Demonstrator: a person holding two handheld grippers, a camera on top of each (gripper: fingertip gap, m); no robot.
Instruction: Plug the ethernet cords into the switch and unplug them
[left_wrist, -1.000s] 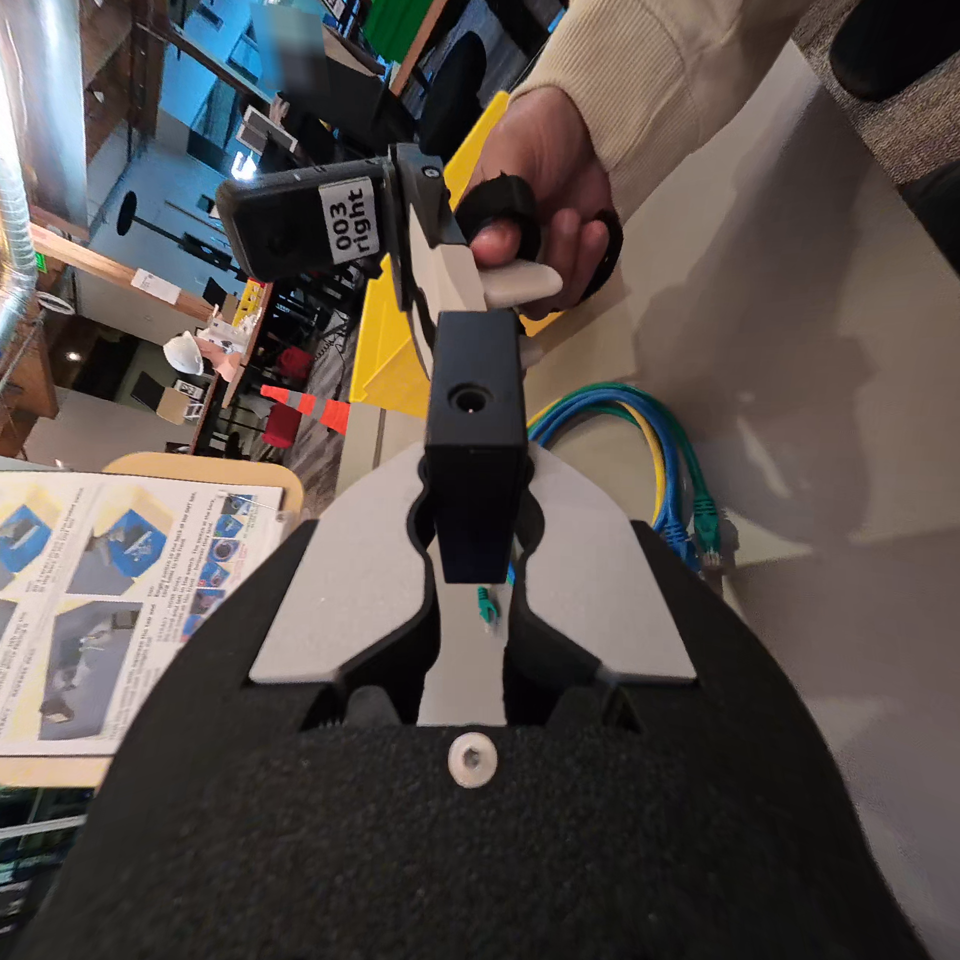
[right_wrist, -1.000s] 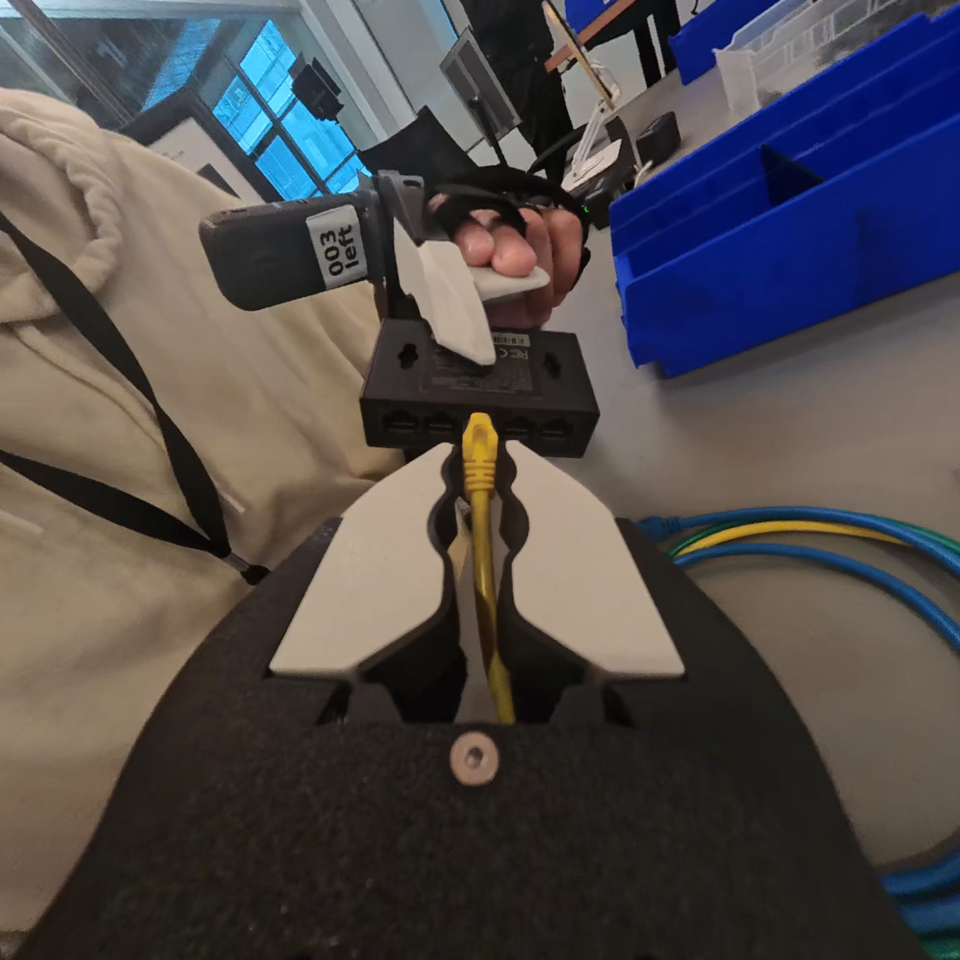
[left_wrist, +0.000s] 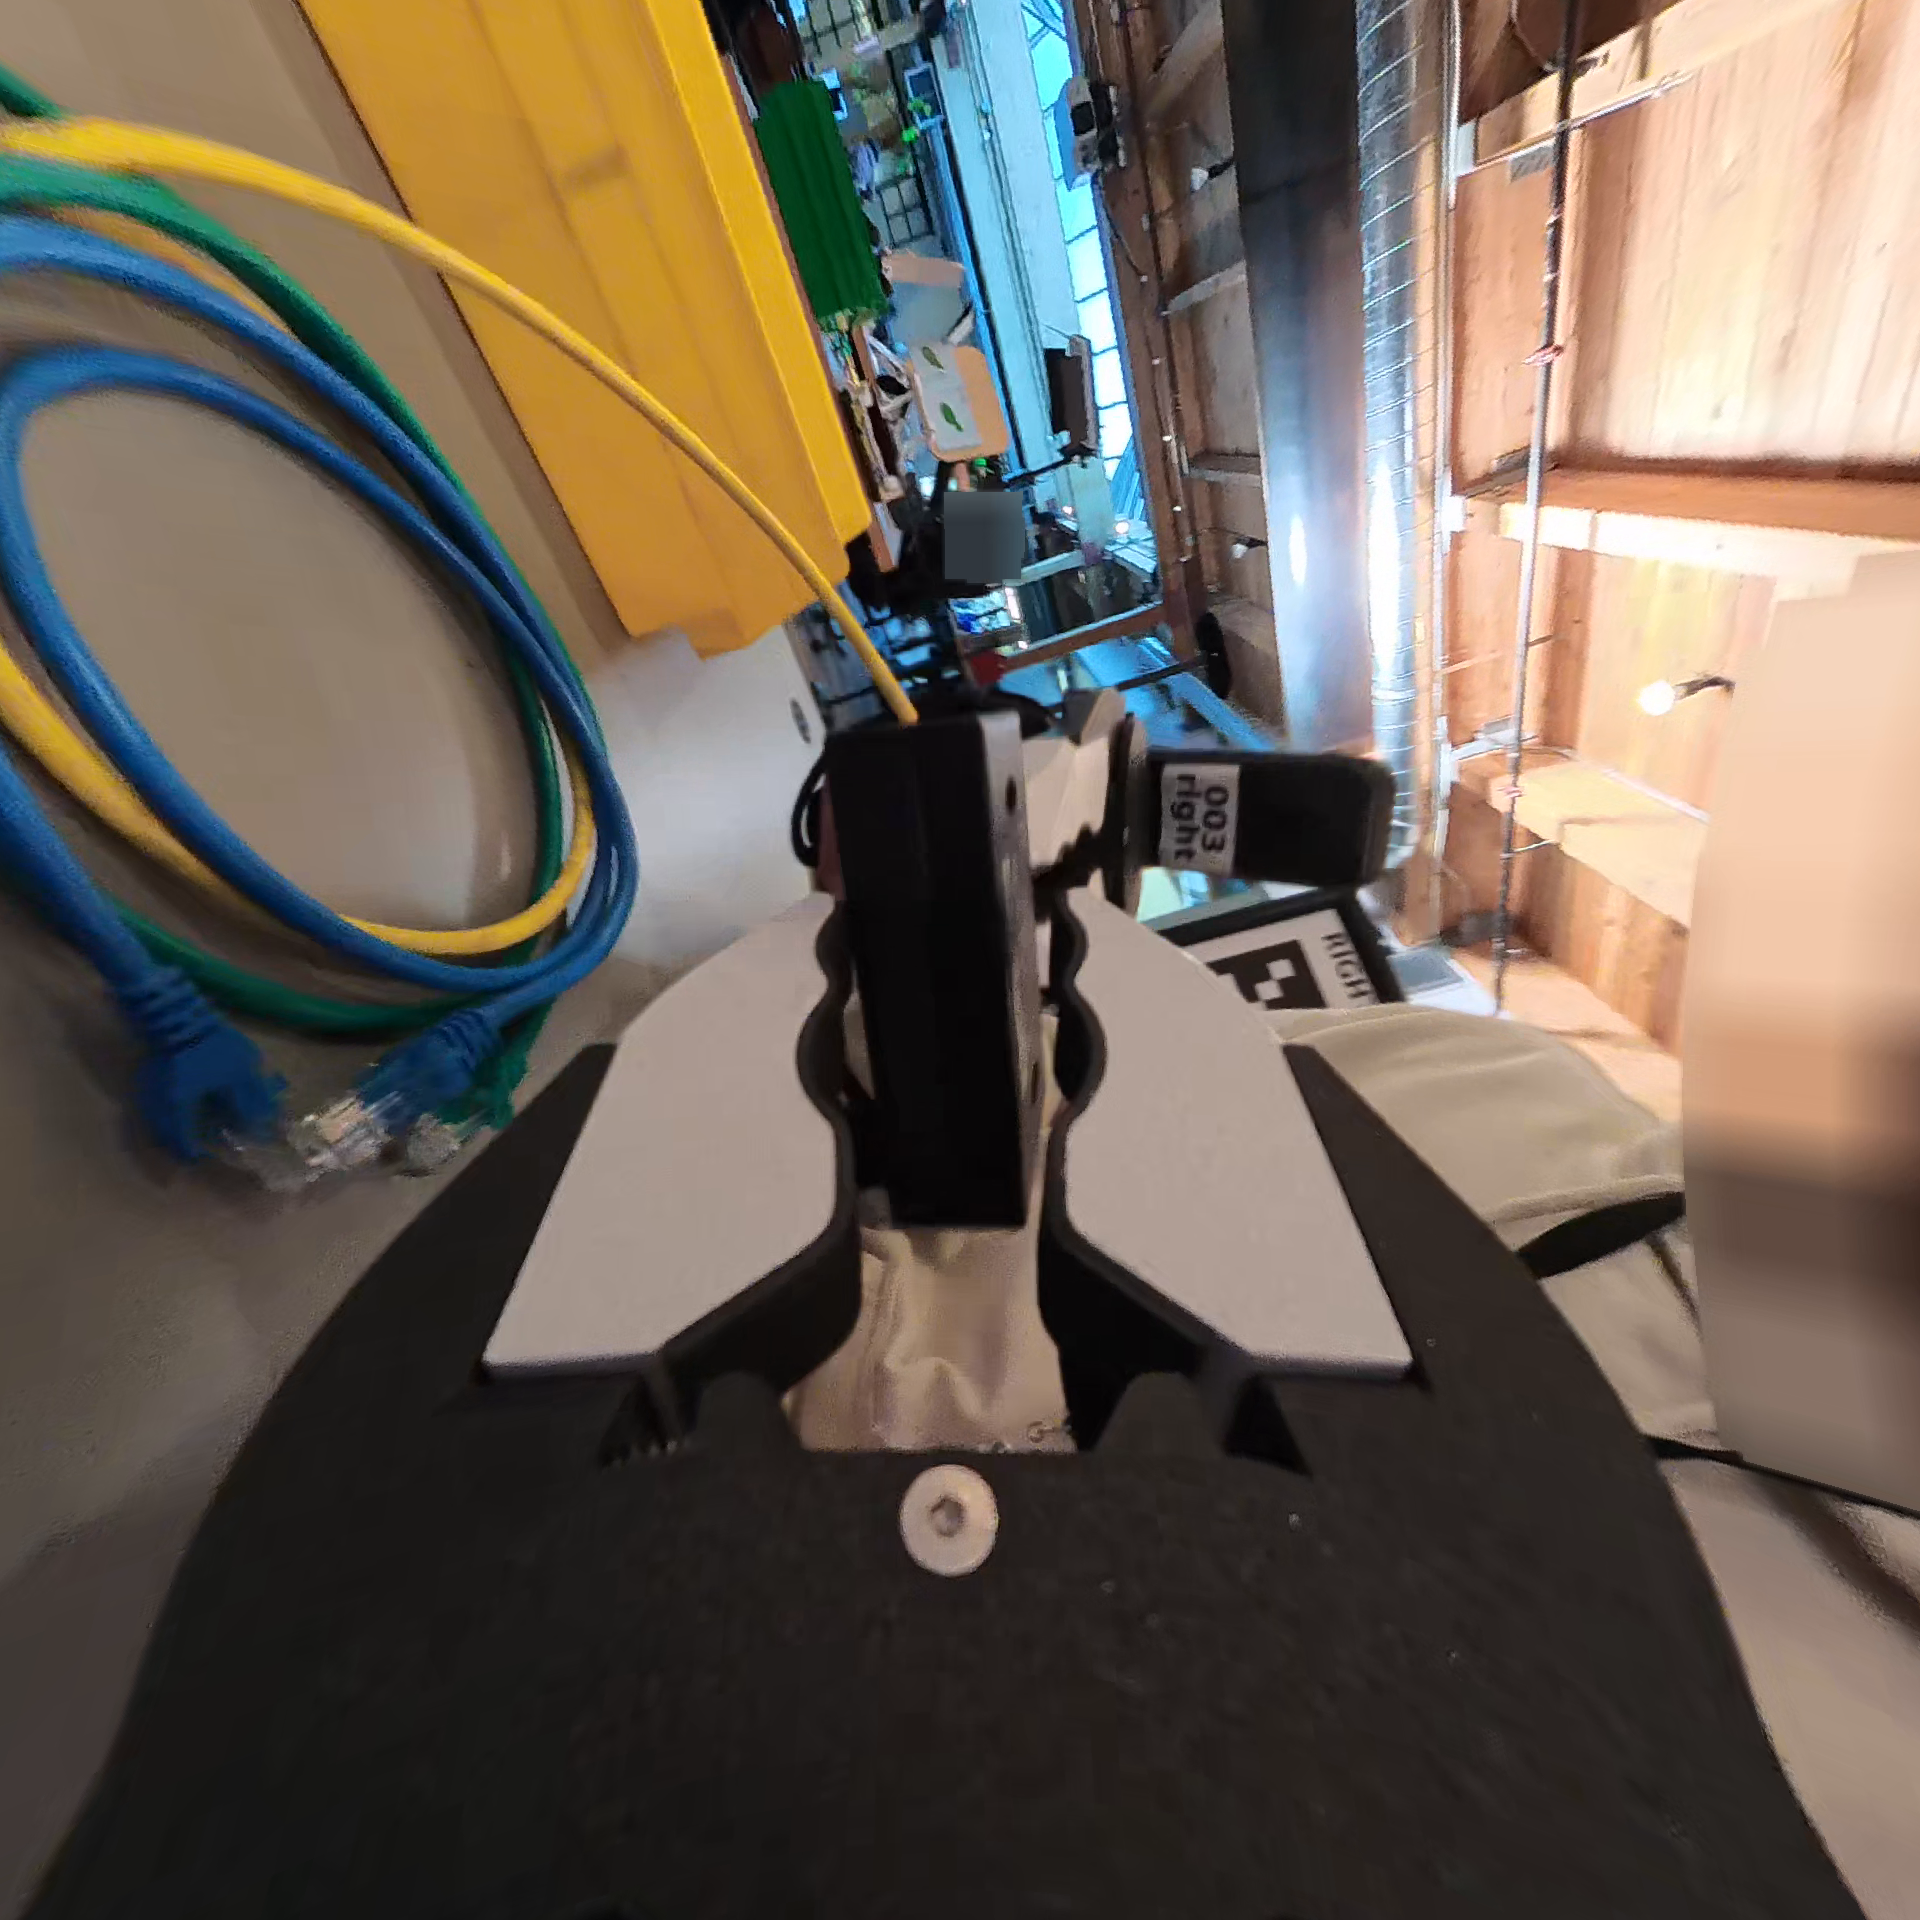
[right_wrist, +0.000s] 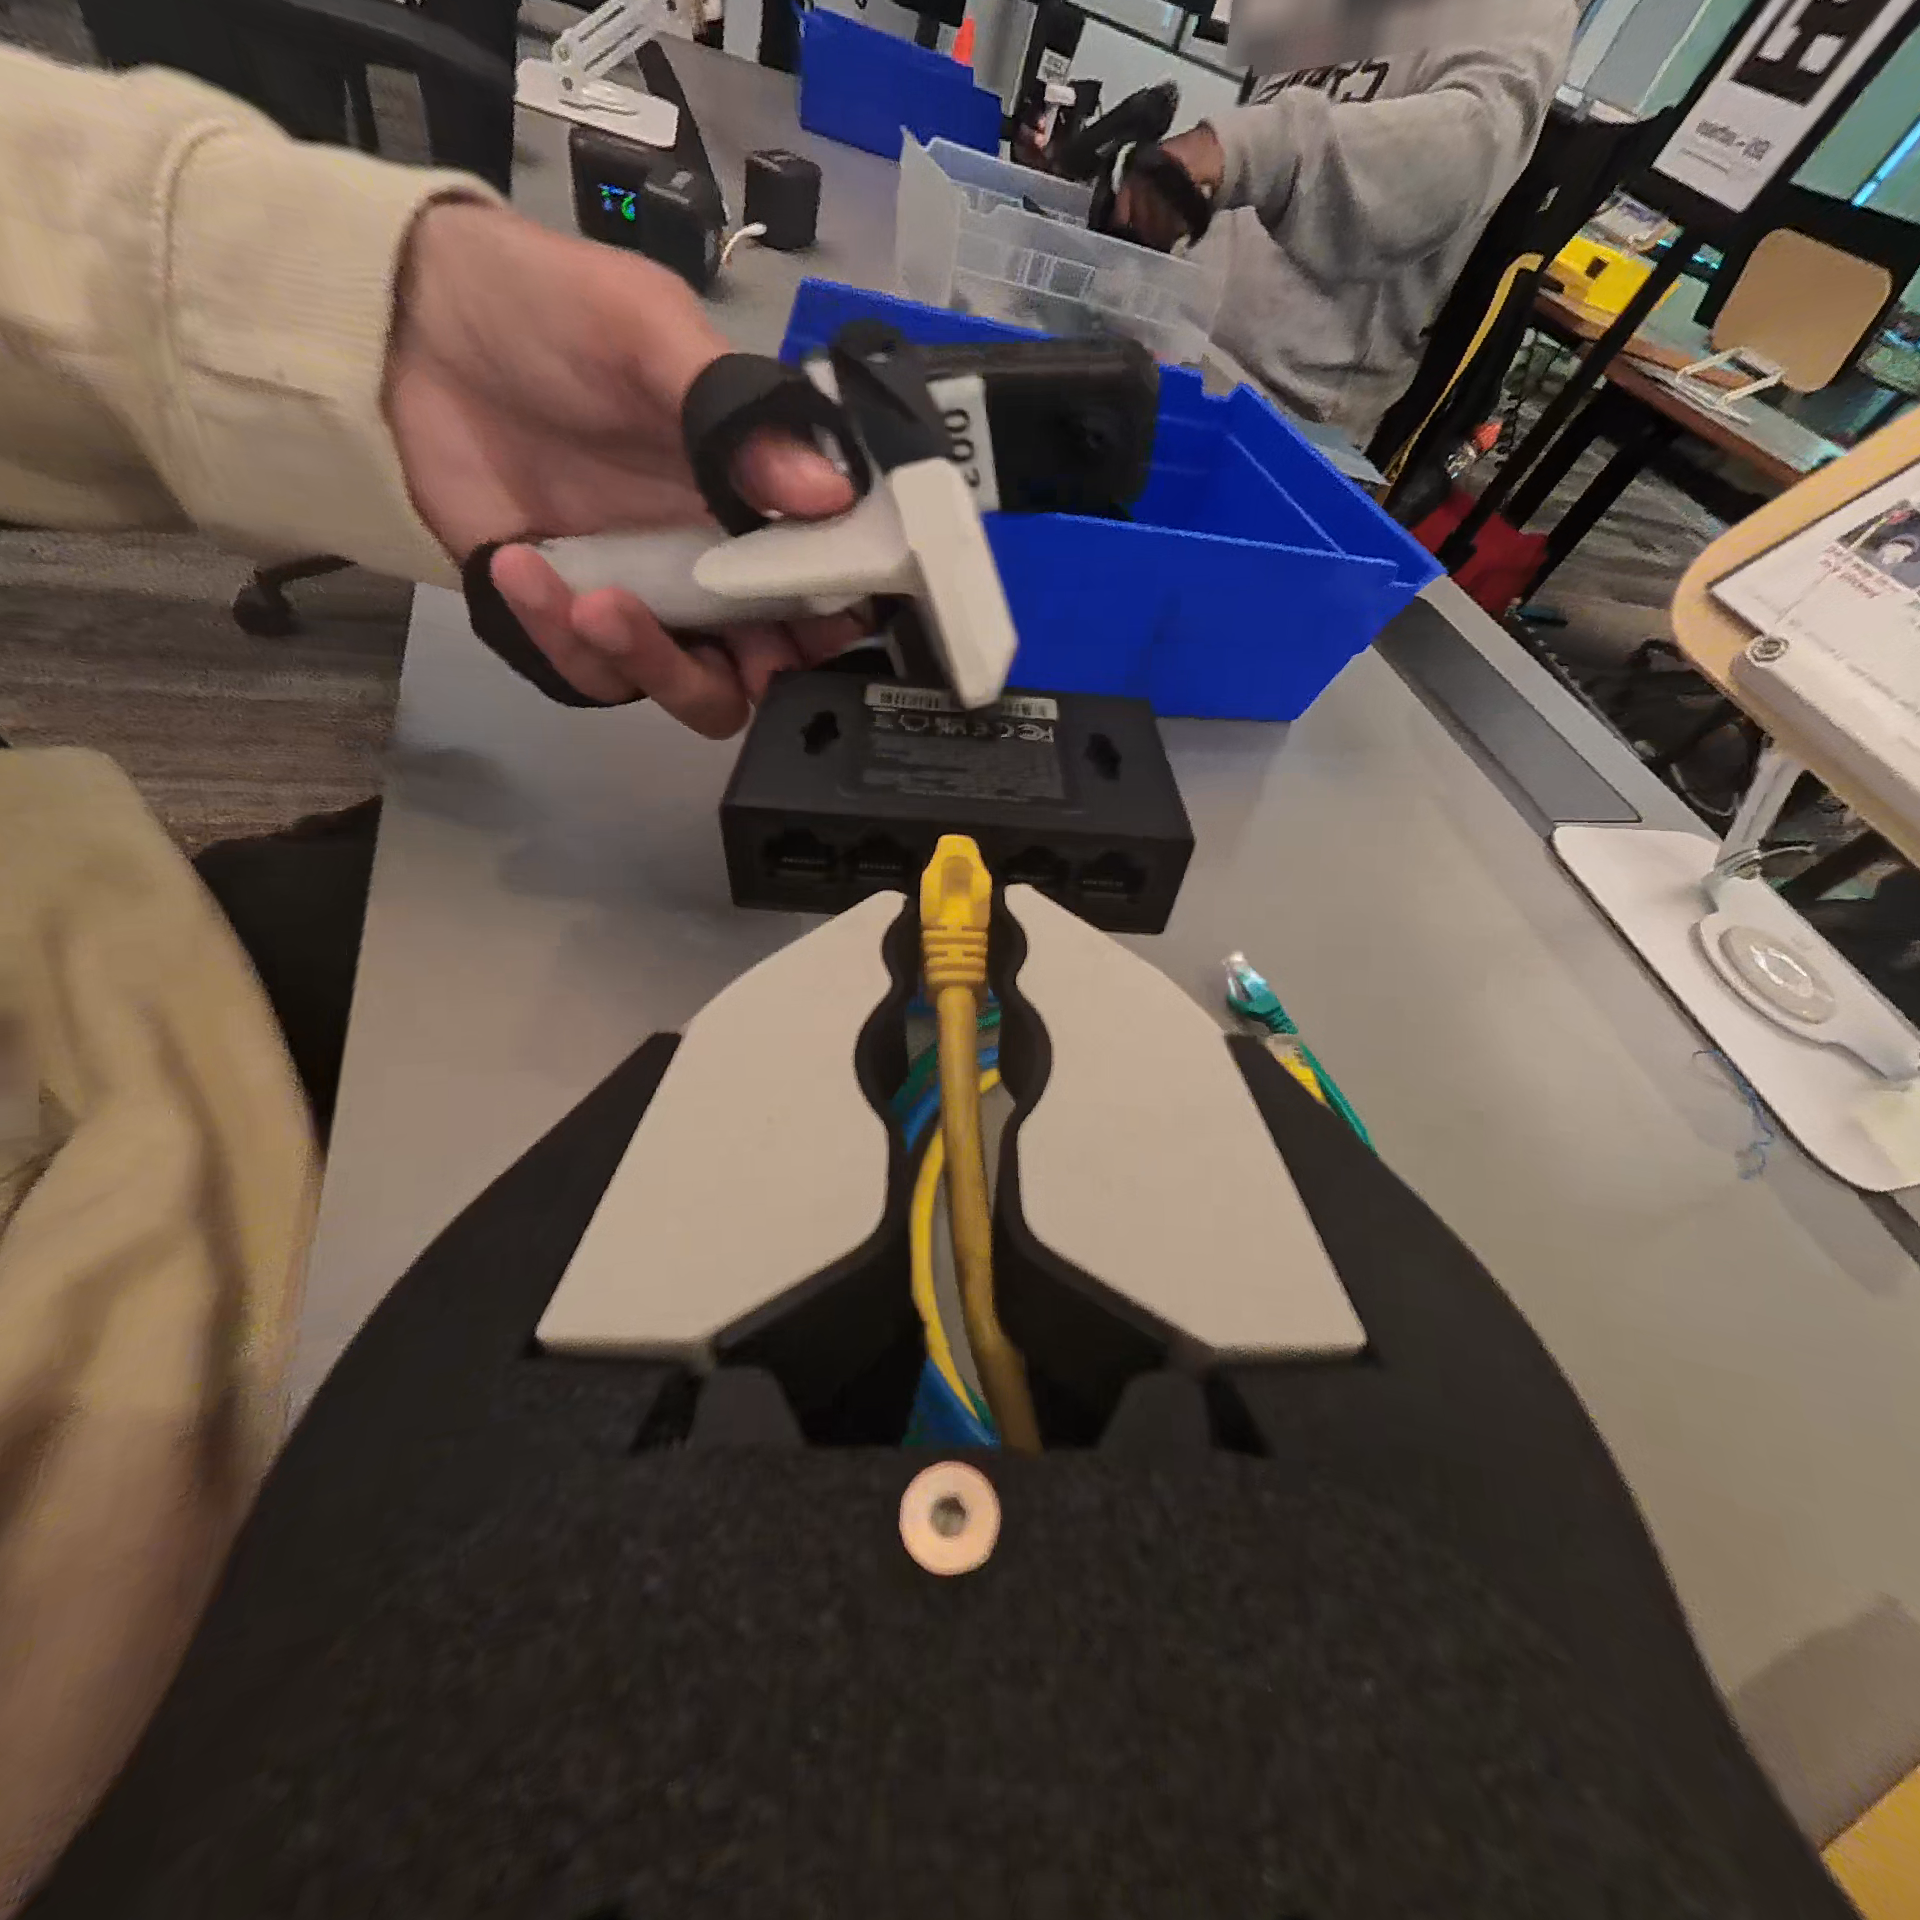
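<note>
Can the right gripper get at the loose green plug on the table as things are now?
Probably not yet: the right gripper is shut on the yellow cord at the switch. The green plug itself lies uncovered beside it.

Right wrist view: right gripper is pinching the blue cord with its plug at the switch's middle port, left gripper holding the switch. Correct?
Not quite: the cord in the right gripper is the yellow cord, not blue, as the right wrist view shows. The rest stands: its plug is at the middle port of the switch, which the left gripper holds.

Grey table (right_wrist: 1455, 935) (coiled cords (left_wrist: 312, 582), blue bin (right_wrist: 1195, 582))
</note>
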